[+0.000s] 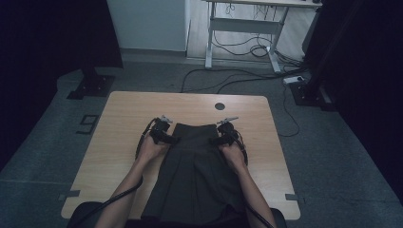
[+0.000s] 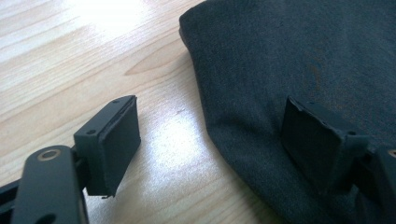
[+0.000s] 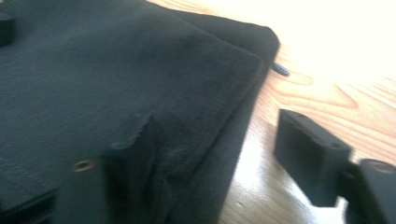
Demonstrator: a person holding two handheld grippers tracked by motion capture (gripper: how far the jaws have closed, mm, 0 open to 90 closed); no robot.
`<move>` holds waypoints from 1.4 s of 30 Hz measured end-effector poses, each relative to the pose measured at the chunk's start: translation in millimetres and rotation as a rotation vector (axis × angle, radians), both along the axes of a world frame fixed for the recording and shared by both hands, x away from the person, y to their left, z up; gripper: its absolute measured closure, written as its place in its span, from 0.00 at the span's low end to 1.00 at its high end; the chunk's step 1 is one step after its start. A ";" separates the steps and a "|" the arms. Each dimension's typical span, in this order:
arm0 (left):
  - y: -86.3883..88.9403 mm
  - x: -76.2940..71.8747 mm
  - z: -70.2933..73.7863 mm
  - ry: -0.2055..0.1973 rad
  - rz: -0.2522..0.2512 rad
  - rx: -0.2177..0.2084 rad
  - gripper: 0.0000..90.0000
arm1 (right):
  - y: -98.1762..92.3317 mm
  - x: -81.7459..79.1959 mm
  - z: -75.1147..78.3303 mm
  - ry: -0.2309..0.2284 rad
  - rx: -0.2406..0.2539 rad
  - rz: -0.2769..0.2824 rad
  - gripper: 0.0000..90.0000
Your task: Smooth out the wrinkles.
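A dark pleated skirt (image 1: 195, 166) lies flat on the wooden table (image 1: 119, 142), waistband away from the person. The left gripper (image 1: 172, 140) and right gripper (image 1: 215, 140) straddle the waistband's two corners, jaws apart, one on cloth, one on wood, nothing clamped.

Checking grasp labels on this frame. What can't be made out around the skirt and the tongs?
- Near hem of the dark skirt: high view, cut off at the table's near edge by the picture's bottom.
- Left tongs: left gripper view, one jaw sits on the cloth; whether fabric is pinched is unclear.
- Right tongs: right gripper view, motion blur and dark-on-dark hide the inner jaw's edge.
- Small dark item by the skirt corner: too small and blurred to identify.
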State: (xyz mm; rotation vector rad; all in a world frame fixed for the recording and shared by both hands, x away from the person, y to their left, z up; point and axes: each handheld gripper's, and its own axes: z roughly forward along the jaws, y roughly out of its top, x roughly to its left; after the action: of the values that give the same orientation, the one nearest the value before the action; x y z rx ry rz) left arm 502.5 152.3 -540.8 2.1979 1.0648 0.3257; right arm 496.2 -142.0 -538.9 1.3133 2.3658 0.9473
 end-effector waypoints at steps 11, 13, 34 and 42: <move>-7.1 -0.9 6.4 0.065 -0.050 -0.039 0.70 | 4.7 -3.4 4.0 0.054 0.060 0.042 0.85; -7.9 -1.7 8.1 0.062 -0.081 -0.030 0.84 | 8.1 -5.0 6.0 0.043 0.029 0.049 0.86; -4.7 13.3 111.5 -0.232 -0.098 -0.071 0.95 | 0.3 7.0 92.0 -0.132 0.090 0.053 0.88; 3.2 -18.6 153.8 -0.422 -0.124 -0.095 0.95 | -2.3 -16.9 145.7 -0.311 0.117 0.091 0.88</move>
State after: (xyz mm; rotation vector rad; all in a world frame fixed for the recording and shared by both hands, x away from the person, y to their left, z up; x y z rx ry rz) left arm 483.9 155.5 -387.0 1.9805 0.6946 0.6355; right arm 479.2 -144.3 -393.3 1.0155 2.1726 1.2354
